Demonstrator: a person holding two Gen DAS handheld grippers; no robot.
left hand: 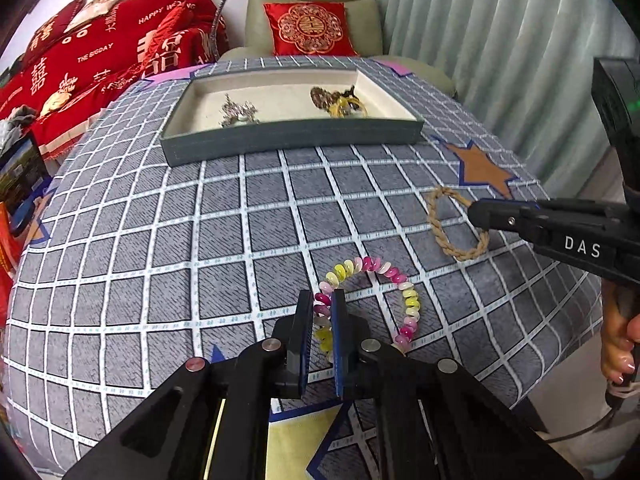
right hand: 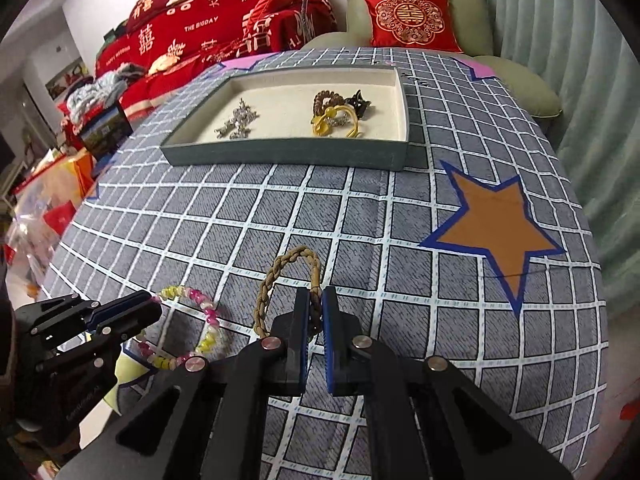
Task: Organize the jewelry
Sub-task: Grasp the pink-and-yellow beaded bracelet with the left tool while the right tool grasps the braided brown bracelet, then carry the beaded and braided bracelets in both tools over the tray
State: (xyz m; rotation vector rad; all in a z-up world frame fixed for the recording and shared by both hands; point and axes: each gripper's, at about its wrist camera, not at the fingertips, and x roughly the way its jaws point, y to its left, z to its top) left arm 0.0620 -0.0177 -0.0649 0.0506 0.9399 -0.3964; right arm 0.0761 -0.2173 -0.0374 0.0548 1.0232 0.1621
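Pickup step: left hand-held gripper (left hand: 322, 298) is pinching the beaded bracelet (left hand: 400, 280), right hand-held gripper (right hand: 316, 300) is pinching the braided bracelet (right hand: 276, 276), both on the table (right hand: 240, 220). Next: lift, carry to tray (right hand: 288, 154).

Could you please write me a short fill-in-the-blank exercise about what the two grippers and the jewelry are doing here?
1. The left gripper is closed on the ____ bracelet.
2. The right gripper pinches the braided ____ bracelet.
3. The tray with jewelry inside sits on a checked ____.

Missing words: beaded; rope; tablecloth
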